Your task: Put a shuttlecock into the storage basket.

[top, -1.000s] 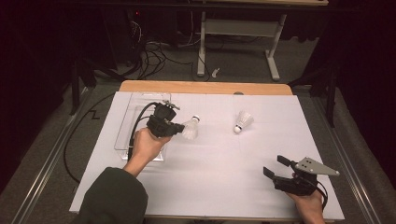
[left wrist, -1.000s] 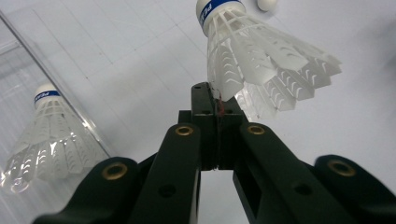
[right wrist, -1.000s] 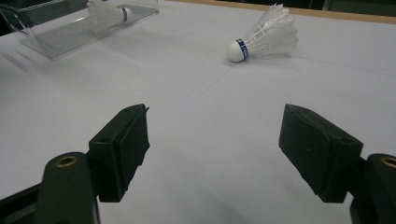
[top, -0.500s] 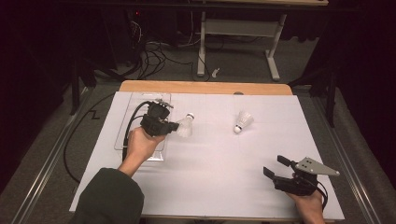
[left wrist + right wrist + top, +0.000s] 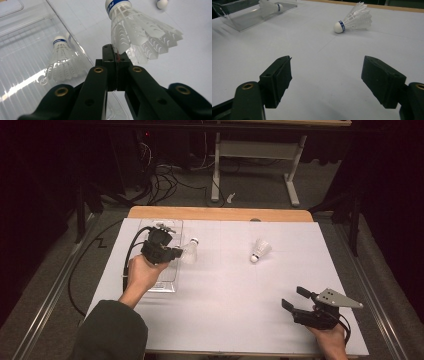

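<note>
Three shuttles on the sheet. One is pinched by its skirt edge in the left gripper (image 5: 116, 53), jaws shut tight on the feathers; this held shuttle (image 5: 136, 32) hangs cork-up just beside the tray (image 5: 167, 287), on its right side. A second shuttle (image 5: 60, 61) lies inside the tray. The third shuttle (image 5: 260, 250) lies well right of the tray, on its side, untouched.

Change over the last second: the left gripper has drifted with its shuttle from a spot right of the tray toward the tray's far end, and now sits partly over the tray. The right gripper (image 5: 295, 301) has not moved; it rests well right of the tray, near the table's front edge, jaws wide apart and empty.

Reading: the carry looks nearly done, and the work looks like collecting shuttles into the tray. Next step probably calls for moving fully over the tray floor, clear of the second shuttle, then releasing. Risk: thin skirt grip could slip or bend feathers.
</note>
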The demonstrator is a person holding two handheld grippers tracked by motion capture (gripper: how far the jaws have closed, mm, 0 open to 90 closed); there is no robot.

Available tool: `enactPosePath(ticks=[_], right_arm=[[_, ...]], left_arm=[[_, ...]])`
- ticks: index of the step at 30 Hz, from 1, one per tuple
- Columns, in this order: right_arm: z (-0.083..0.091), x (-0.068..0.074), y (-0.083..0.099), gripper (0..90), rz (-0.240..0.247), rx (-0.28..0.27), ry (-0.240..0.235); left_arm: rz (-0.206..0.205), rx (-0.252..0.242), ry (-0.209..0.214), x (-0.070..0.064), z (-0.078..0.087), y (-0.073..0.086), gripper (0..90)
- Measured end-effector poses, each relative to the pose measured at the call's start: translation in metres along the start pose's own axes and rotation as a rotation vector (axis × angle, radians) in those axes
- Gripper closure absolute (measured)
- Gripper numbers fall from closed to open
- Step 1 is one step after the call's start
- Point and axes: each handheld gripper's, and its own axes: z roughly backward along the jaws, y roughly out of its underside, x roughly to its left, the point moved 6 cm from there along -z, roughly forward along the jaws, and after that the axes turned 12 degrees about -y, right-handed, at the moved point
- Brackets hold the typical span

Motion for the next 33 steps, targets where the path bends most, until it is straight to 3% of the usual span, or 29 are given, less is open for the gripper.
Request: enactPosePath(ticks=[20, 33], right_arm=[[-0.001, 0.000, 0.000, 24.6, 0.000, 0.003, -0.002], [0.000, 0.000, 0.000, 24.5, -0.005, 0.001, 0.000]], left_arm=[[0.085, -0.011, -0.048, 0.029, 0.001, -0.002, 89.9], [0.119, 0.000, -0.076, 0.043, -0.002, -0.005, 89.8]])
